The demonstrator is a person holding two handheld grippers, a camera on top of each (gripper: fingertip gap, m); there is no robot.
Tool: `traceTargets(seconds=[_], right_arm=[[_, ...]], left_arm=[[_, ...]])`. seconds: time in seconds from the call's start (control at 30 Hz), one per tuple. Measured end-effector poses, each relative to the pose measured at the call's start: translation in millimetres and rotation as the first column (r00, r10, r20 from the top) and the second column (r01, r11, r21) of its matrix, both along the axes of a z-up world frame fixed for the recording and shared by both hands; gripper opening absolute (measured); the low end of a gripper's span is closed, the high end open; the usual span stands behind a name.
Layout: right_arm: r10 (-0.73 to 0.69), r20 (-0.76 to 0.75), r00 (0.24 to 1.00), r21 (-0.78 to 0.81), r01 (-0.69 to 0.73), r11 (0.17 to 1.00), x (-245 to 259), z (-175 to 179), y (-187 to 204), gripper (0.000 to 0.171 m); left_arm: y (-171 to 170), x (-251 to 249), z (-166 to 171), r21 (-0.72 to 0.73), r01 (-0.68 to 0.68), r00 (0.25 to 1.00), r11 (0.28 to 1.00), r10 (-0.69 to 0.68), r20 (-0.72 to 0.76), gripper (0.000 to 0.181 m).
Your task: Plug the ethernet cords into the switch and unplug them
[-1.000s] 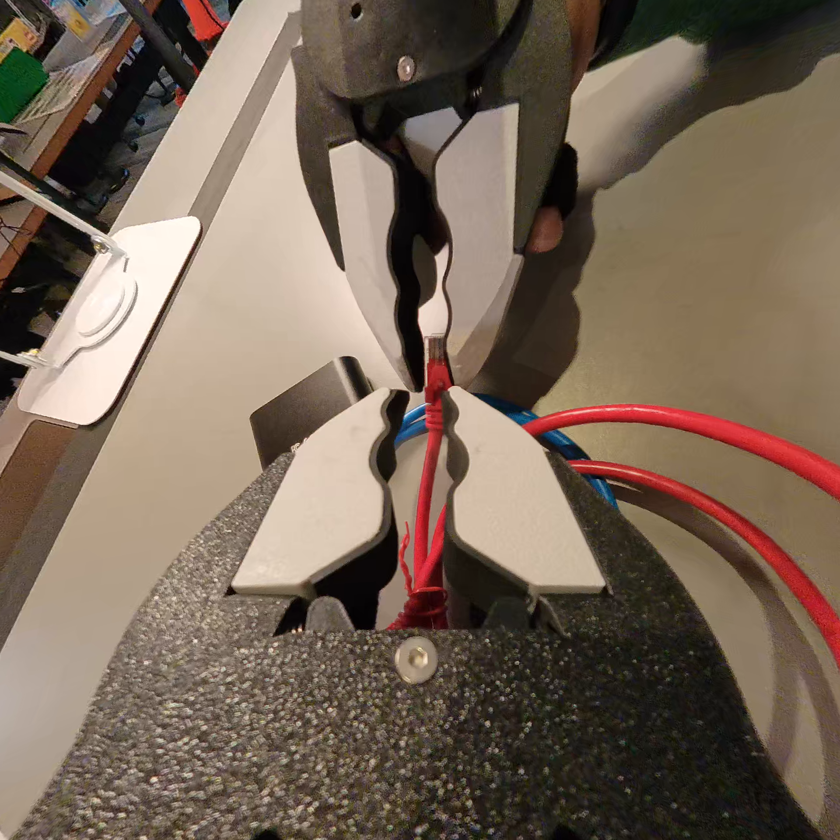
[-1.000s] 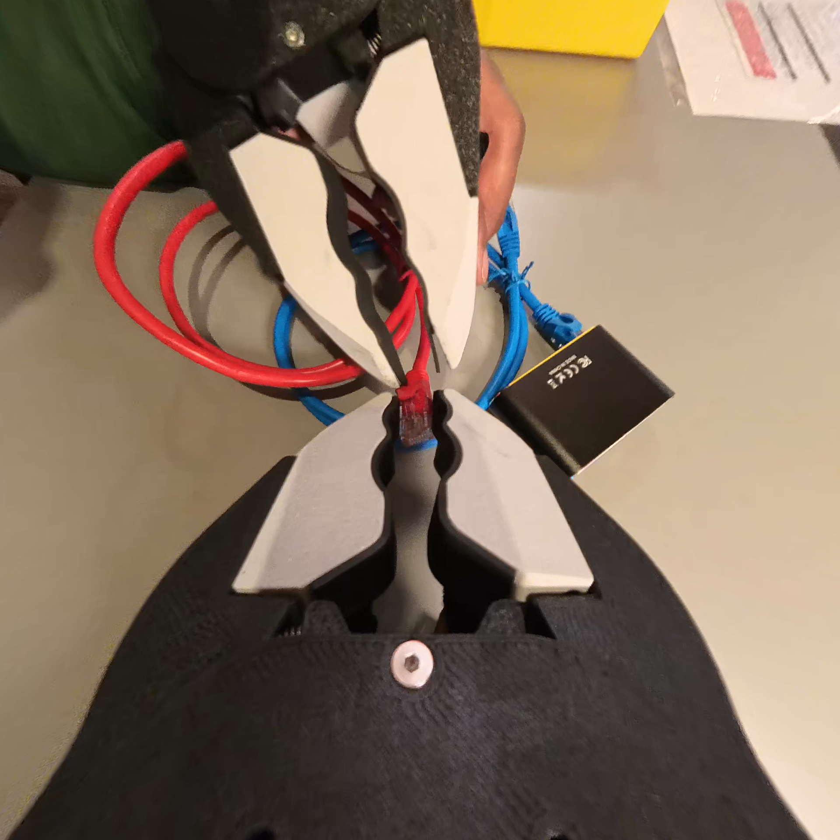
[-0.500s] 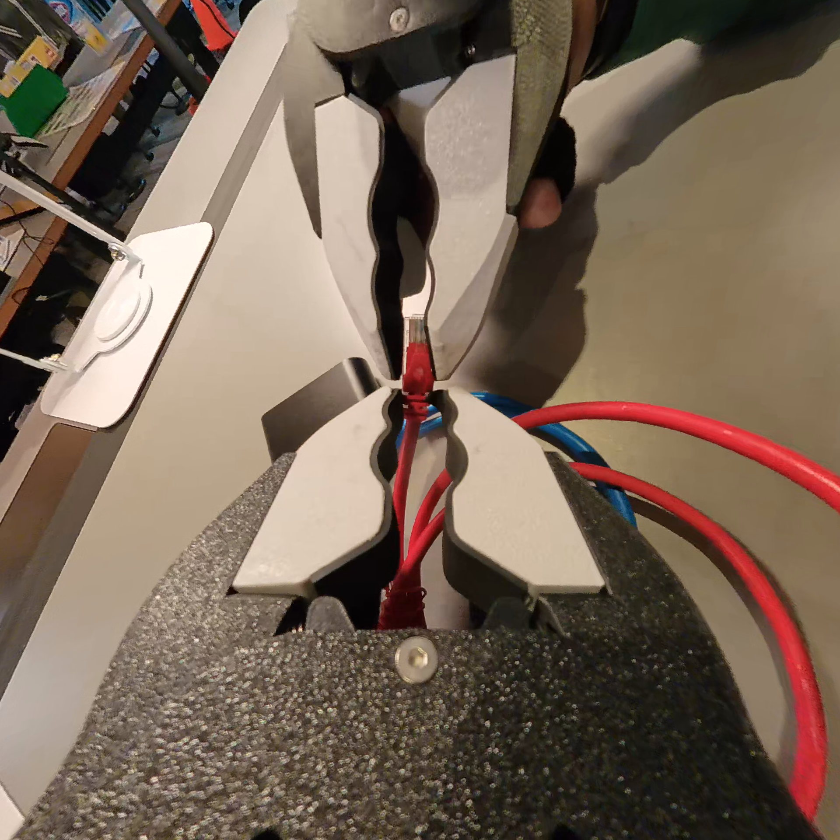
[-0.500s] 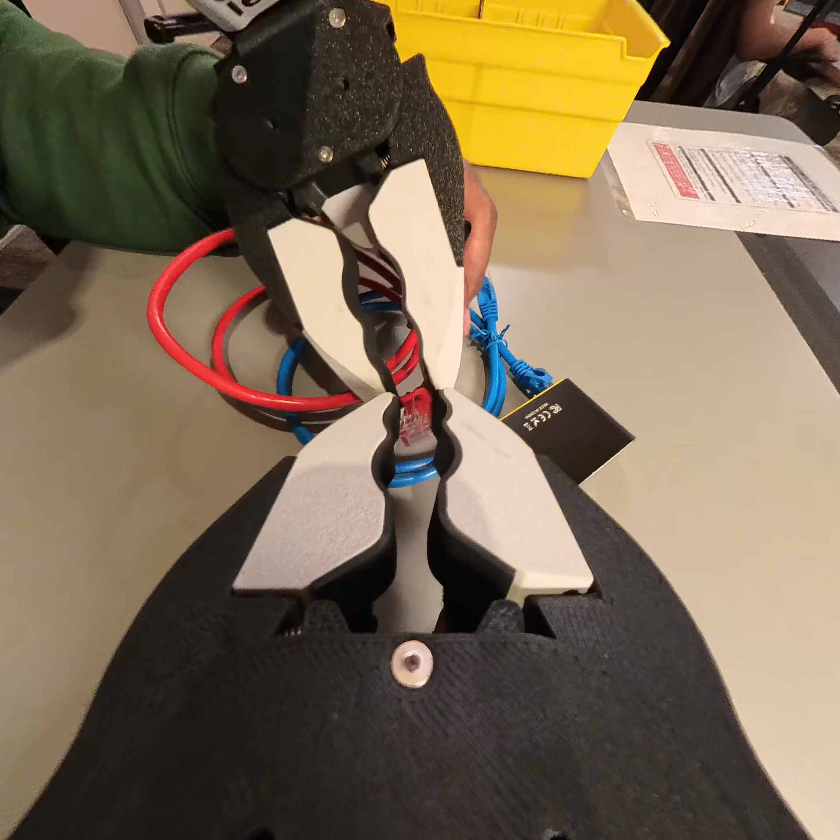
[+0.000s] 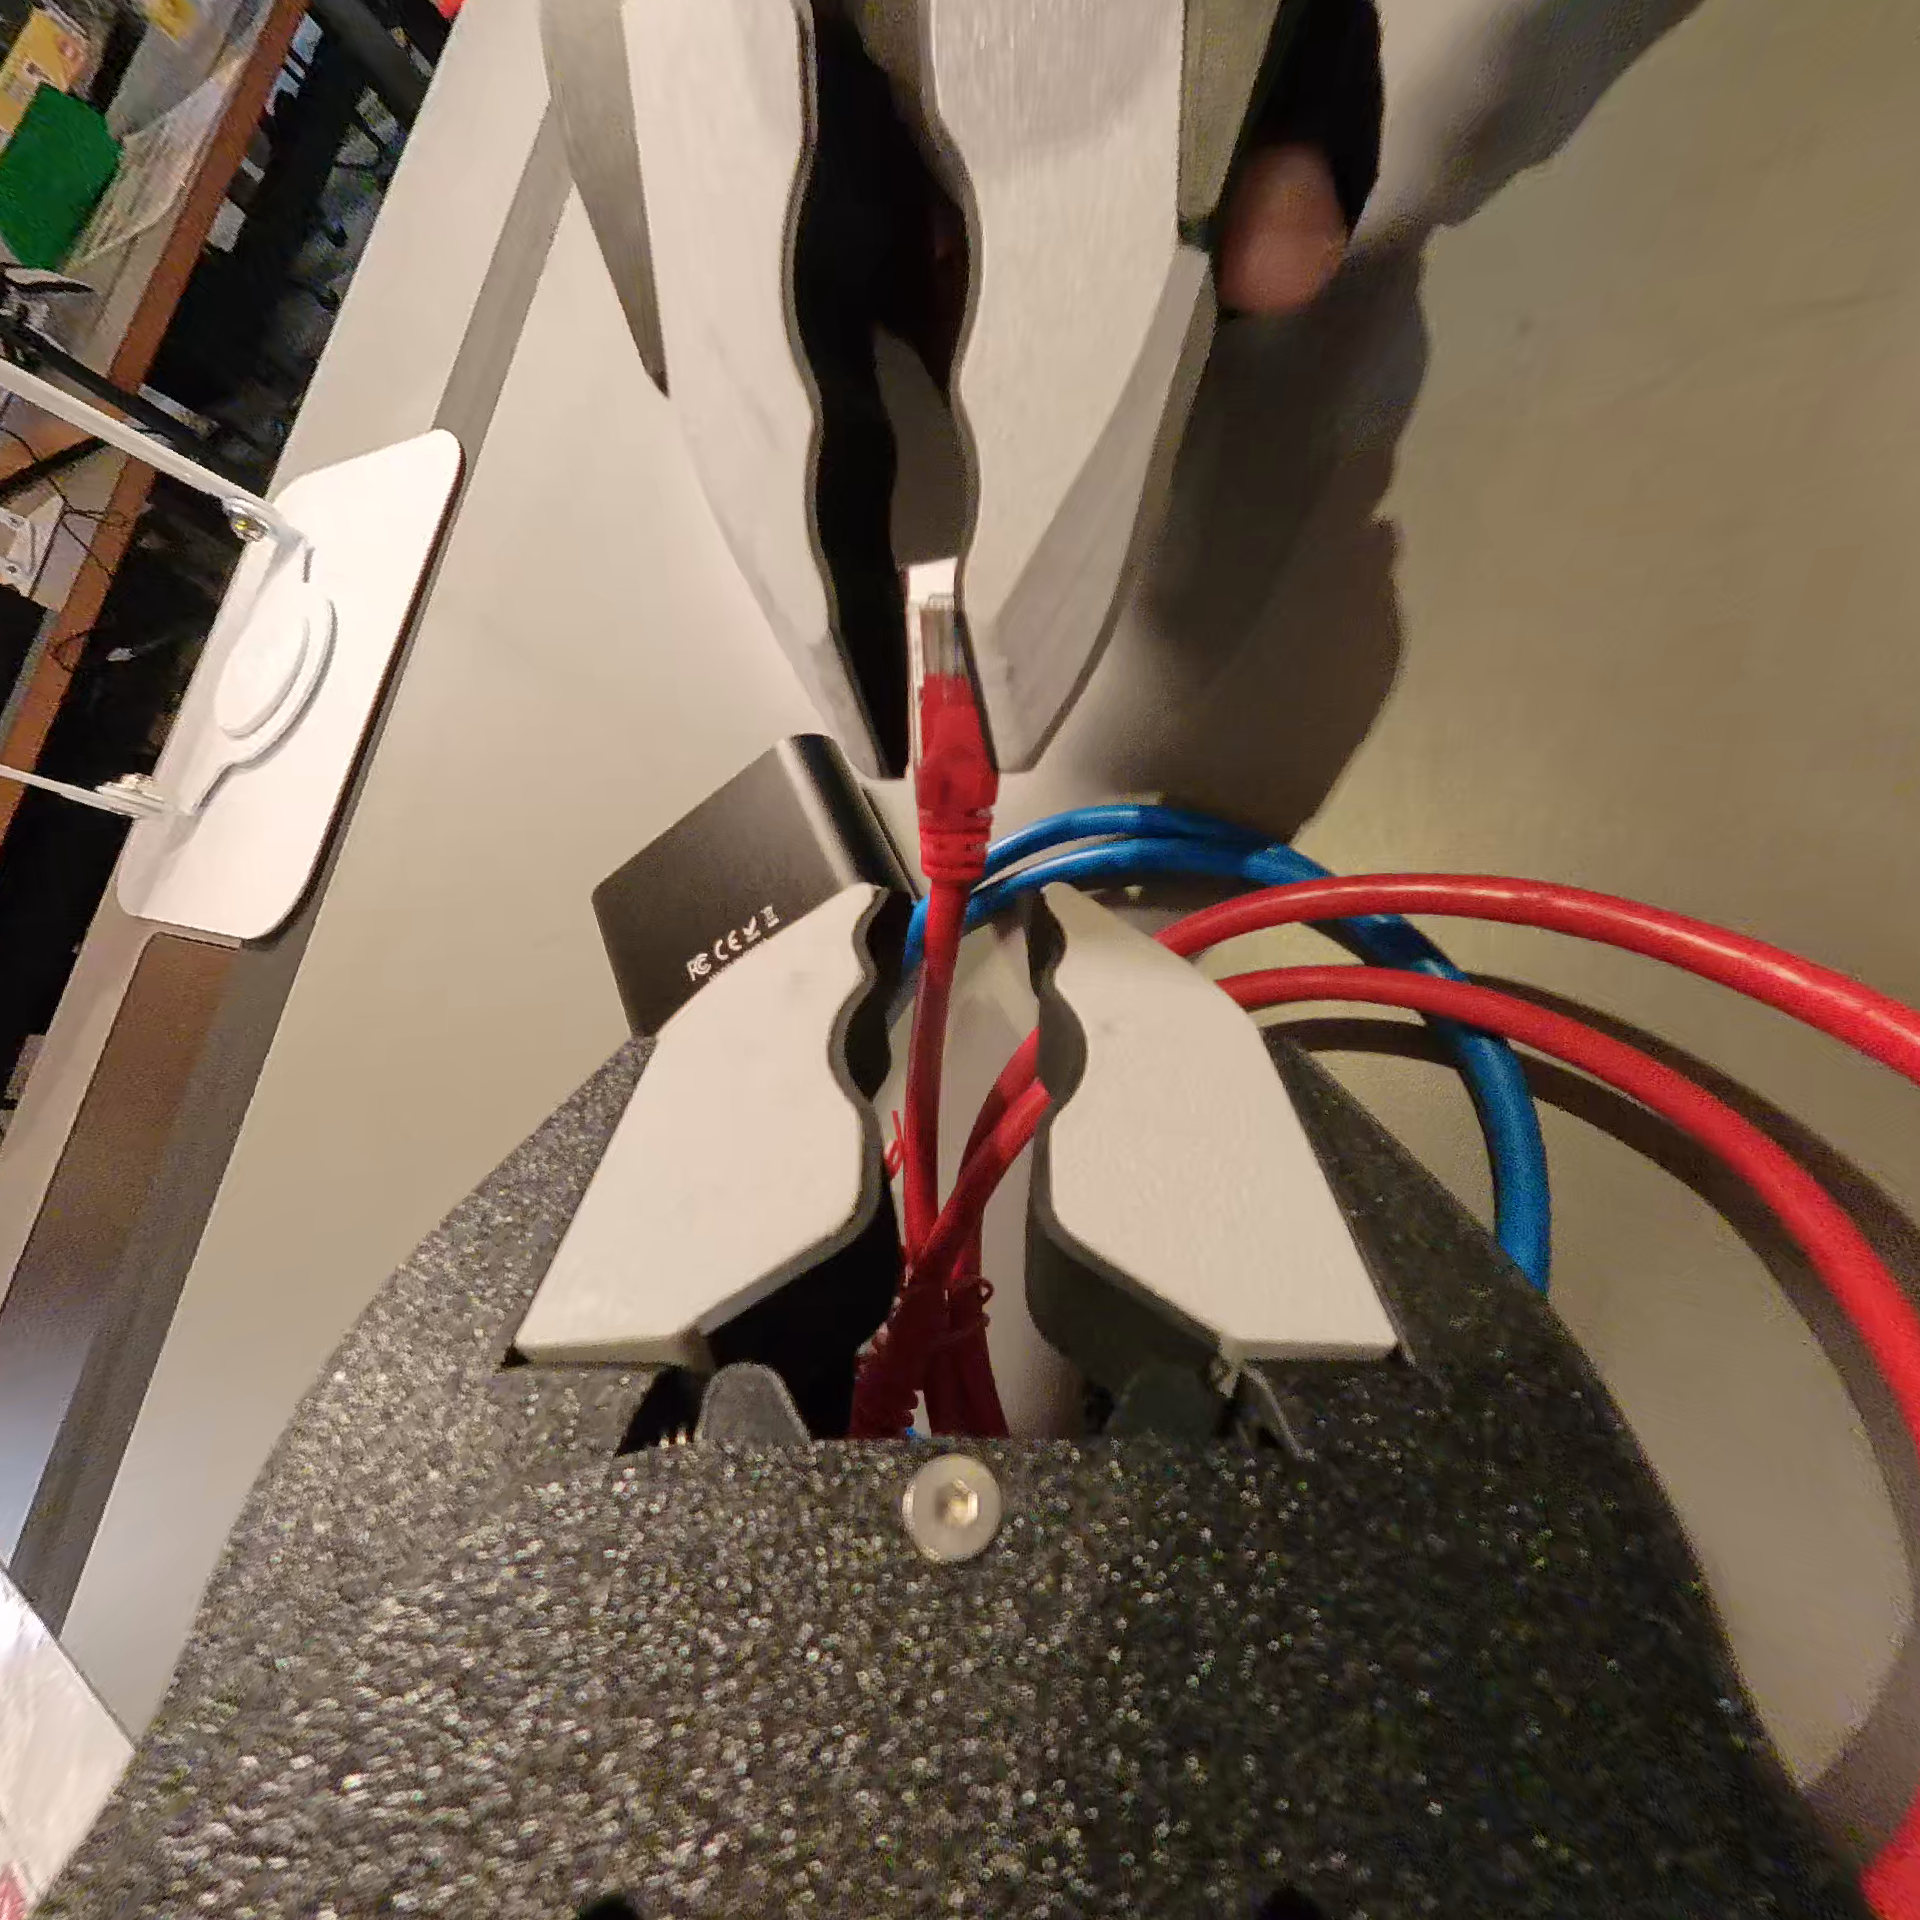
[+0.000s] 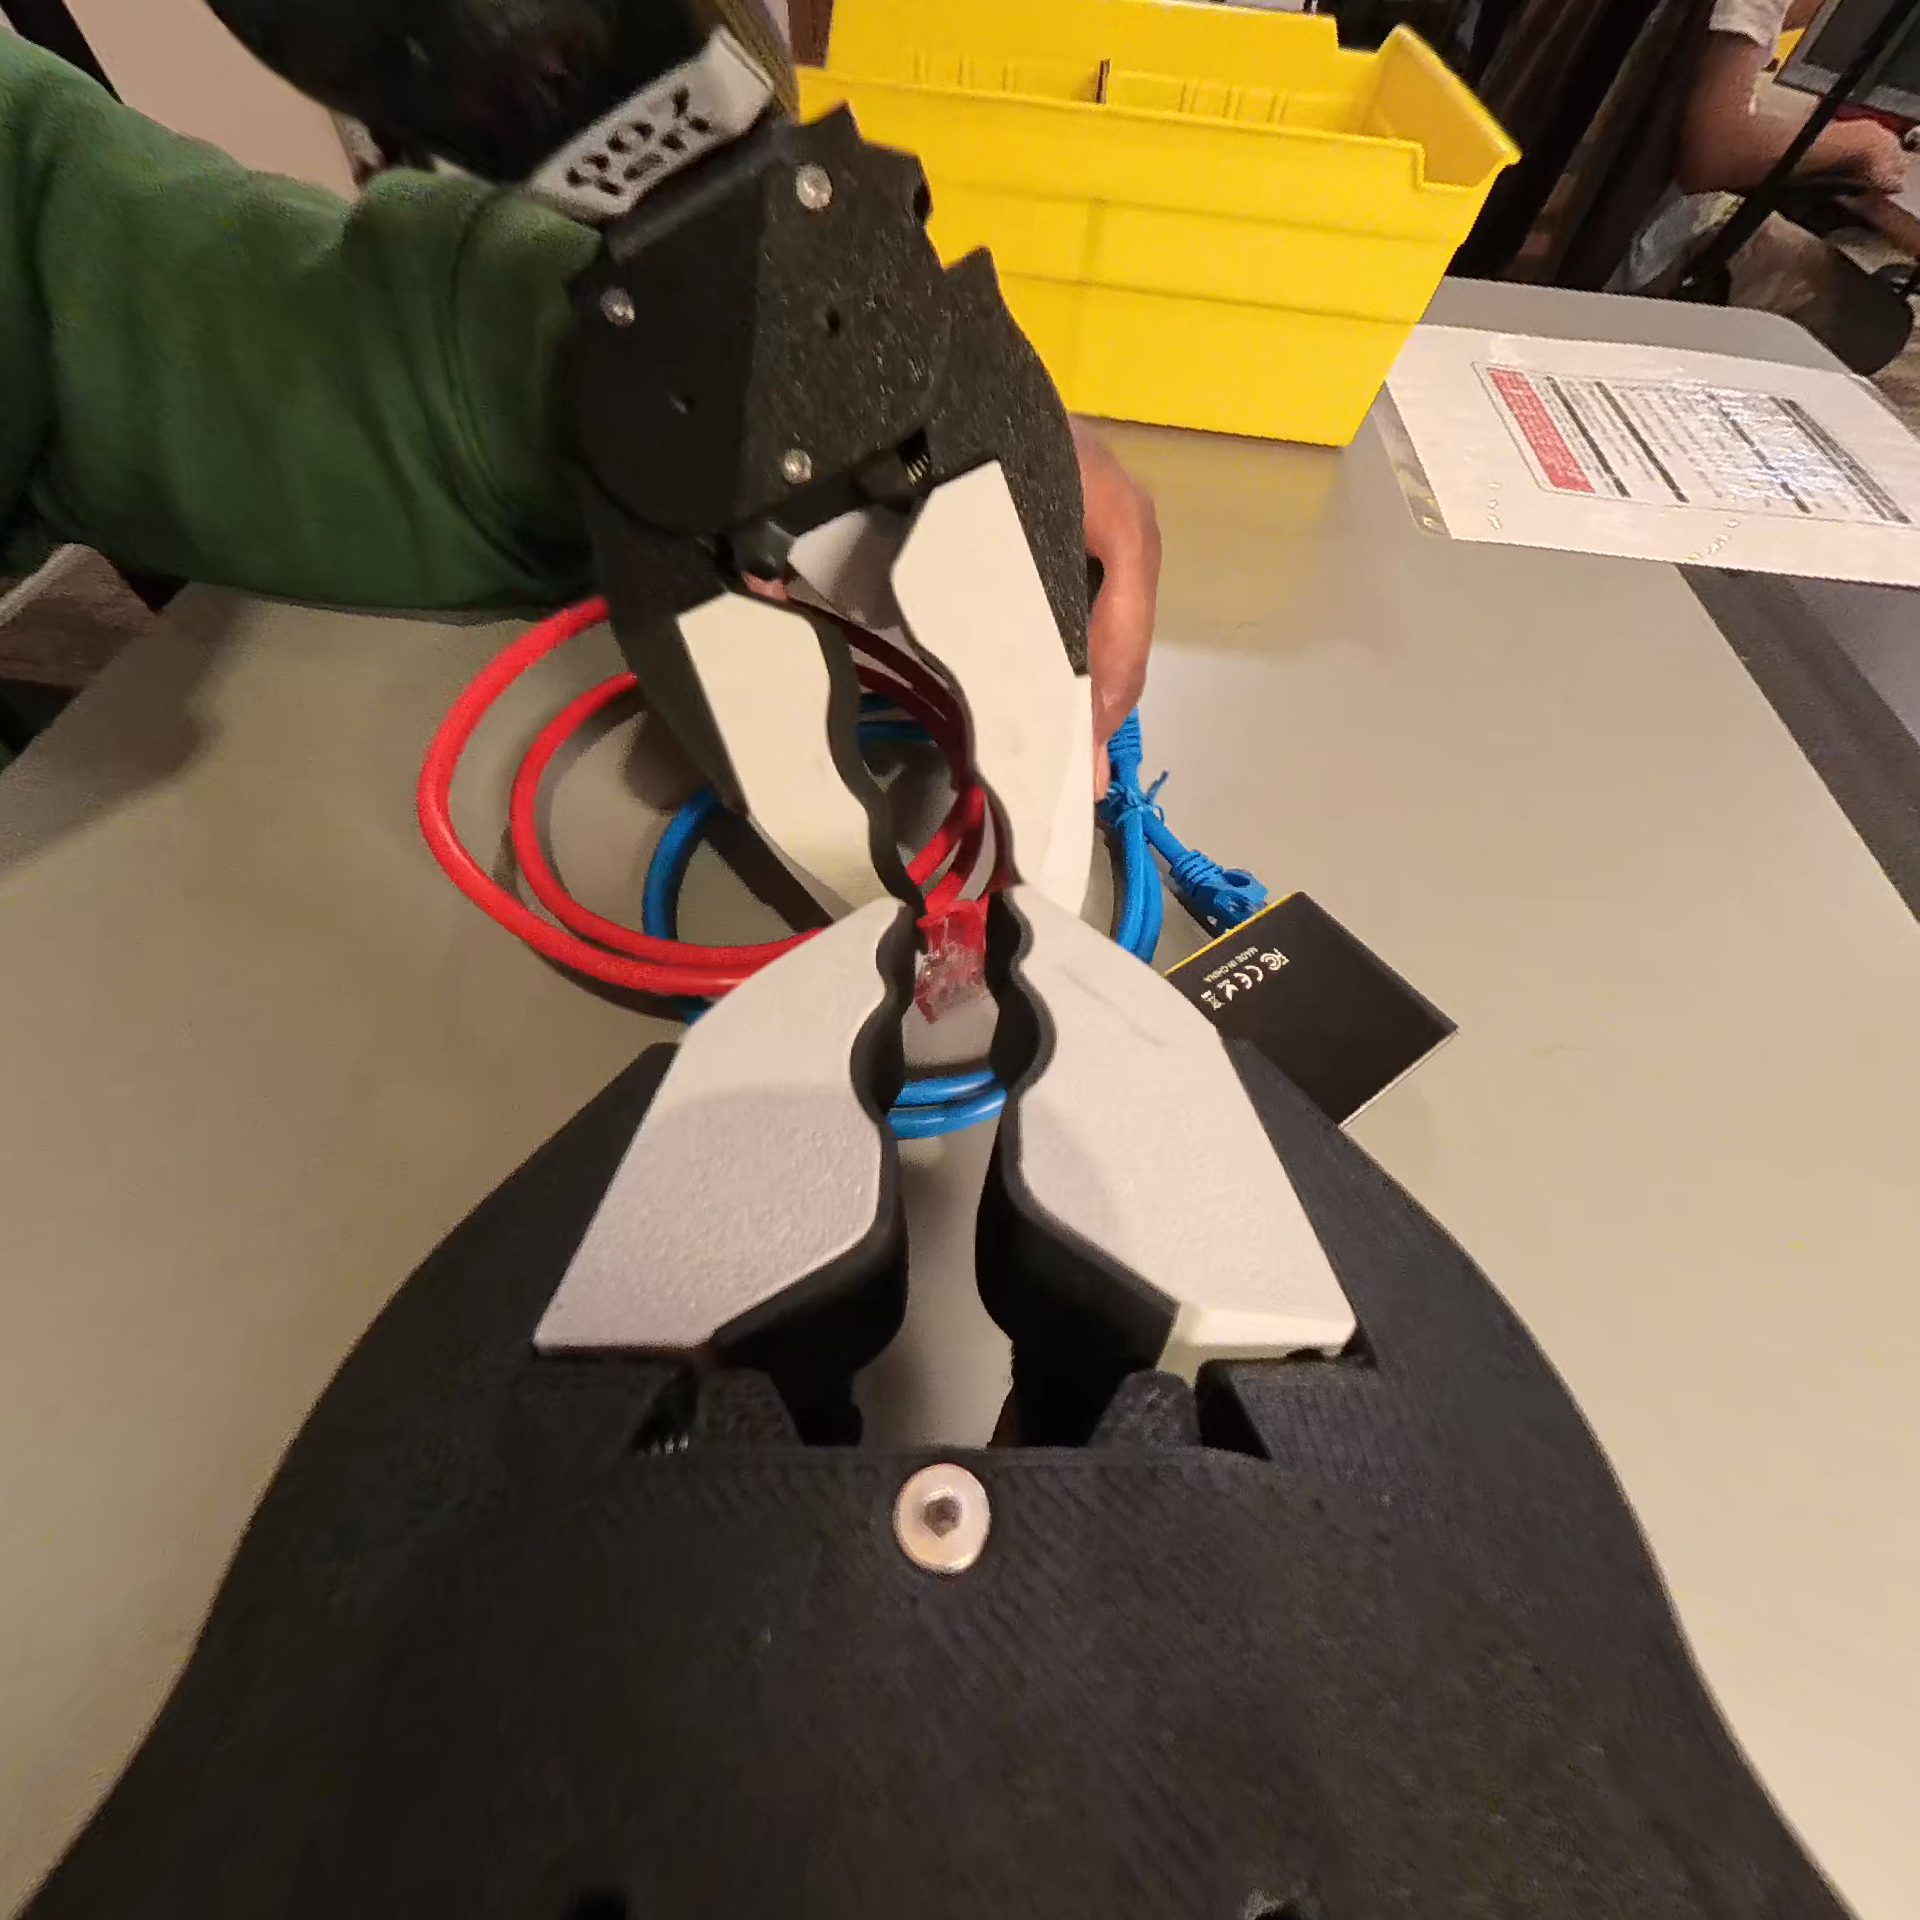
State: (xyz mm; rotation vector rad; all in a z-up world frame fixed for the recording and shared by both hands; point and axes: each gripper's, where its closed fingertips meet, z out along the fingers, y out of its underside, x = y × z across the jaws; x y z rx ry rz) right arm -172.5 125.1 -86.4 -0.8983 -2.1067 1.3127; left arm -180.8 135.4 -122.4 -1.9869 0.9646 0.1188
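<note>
Looks like both tools lifted off the table [image 6: 312, 1039] and the left hand-held gripper [image 5: 951, 914] loosened: its fingers now stand slightly apart, red cord [image 5: 925, 1081] running loose between them. Straight ahead of it, the right hand-held gripper [image 6: 951, 920] is pinching the red plug [image 6: 948, 961], whose long axis points back along that gripper's fingers. The black switch [image 6: 1320, 1013] sits just right of the right gripper's tips, so that one's nearer. Only the right view shows the blue cord's [image 6: 1138, 873] loose plug and the yellow bin [image 6: 1195, 239].
</note>
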Motion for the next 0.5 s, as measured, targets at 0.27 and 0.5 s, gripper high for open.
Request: traceTargets(seconds=[0.27, 0.5], right_arm=[[-0.012, -0.009, 1.0, 0.007, 0.012, 1.0, -2, 0, 0, 0.012], [-0.212, 0.04, 0.976, 0.068, 0.209, 0.976, -18, -9, 27, 0.025]], left_arm=[[0, 3, 10, 0.034, 0.016, 0.998, 0.999, -0.019, 0.066, 0.01], [3, -24, 9, -0.037, -0.147, 0.986, 0.988, 0.149, 0.074, 0.01]])
